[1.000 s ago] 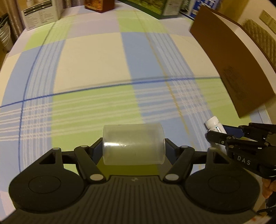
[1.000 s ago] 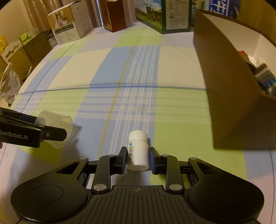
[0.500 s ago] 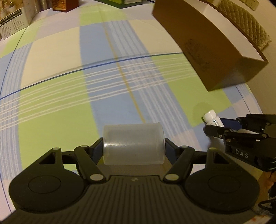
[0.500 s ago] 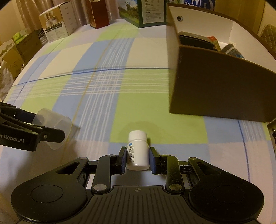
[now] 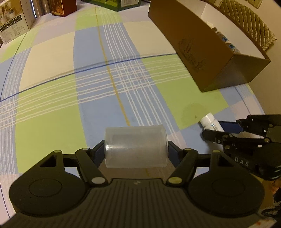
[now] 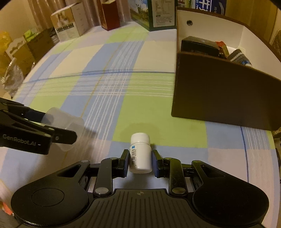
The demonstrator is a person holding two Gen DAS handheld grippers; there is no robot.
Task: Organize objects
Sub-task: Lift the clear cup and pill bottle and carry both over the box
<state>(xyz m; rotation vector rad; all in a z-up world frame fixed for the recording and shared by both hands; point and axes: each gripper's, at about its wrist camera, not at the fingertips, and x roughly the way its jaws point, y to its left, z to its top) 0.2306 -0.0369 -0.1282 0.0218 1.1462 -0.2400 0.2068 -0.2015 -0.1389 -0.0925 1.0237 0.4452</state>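
Note:
My left gripper (image 5: 135,149) is shut on a clear plastic cup (image 5: 135,146) lying sideways between its fingers, held above the checked tablecloth. In the right wrist view the same cup (image 6: 70,126) hangs at the left in that gripper (image 6: 60,128). My right gripper (image 6: 139,162) is shut on a small white pill bottle (image 6: 140,154) with a barcode label, cap pointing forward. The left wrist view shows that bottle (image 5: 210,122) at the right. A brown cardboard box (image 6: 219,98) with a white inside stands ahead to the right, holding a dark object and a striped sock.
Several cartons and boxes (image 6: 70,26) line the far edge of the table (image 5: 52,52). A green carton (image 6: 154,15) stands just behind the brown box (image 5: 202,52). The table's right edge (image 5: 252,98) runs close beside the brown box. Bags sit off the table at the left.
Both grippers have carried their loads across the table toward the brown box, which now looms larger and nearer in both views. Neither grip has changed.

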